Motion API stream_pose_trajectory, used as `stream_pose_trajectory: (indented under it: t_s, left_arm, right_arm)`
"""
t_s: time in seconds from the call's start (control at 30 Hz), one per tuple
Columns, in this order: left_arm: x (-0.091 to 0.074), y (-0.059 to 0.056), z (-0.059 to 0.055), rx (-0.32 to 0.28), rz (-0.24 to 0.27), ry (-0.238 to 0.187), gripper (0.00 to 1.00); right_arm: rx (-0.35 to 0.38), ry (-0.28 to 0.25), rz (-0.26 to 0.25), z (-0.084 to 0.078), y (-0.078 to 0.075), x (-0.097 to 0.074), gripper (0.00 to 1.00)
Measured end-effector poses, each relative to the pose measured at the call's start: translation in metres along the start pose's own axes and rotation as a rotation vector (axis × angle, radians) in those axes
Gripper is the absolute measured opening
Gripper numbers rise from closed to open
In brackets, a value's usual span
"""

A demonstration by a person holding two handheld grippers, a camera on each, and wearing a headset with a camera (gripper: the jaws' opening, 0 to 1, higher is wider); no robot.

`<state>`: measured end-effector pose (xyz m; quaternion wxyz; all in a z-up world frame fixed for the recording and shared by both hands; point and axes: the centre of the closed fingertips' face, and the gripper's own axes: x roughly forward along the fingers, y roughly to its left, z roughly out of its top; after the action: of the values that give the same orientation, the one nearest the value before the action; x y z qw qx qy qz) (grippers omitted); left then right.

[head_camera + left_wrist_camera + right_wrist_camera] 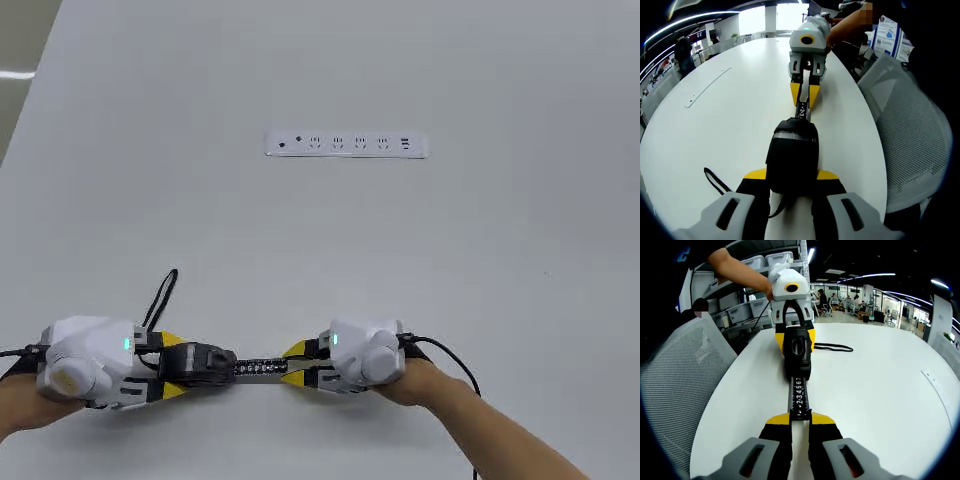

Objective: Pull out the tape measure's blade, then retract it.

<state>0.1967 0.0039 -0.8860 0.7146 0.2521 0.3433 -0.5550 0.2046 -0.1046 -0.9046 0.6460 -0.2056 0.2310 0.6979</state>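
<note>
Left gripper (180, 365) clamps the tape measure (210, 364); right gripper (291, 365) pinches its short blade (262, 368) near the table (400, 250) front edge, open tabletop beyond.

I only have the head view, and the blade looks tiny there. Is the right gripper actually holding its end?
Observer: Yes; the right gripper view shows the right gripper shut on the blade at its tip.
Operator: How much blade is out?
Observer: Printed digits 2 to 7 show between those jaws and the case.
Operator: And the left?
Observer: The left gripper clamps the case; its strap lies loose on the table.
</note>
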Motion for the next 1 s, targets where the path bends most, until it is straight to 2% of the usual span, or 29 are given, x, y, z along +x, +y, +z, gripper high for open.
stream_pose_trajectory:
  t_s: [1.0]
  left_arm:
    - [0.0, 0.0, 0.001, 0.002, -0.004, 0.004, 0.27]
  right_arm:
    - [0.004, 0.009, -0.003, -0.009, 0.0, -0.014, 0.08]
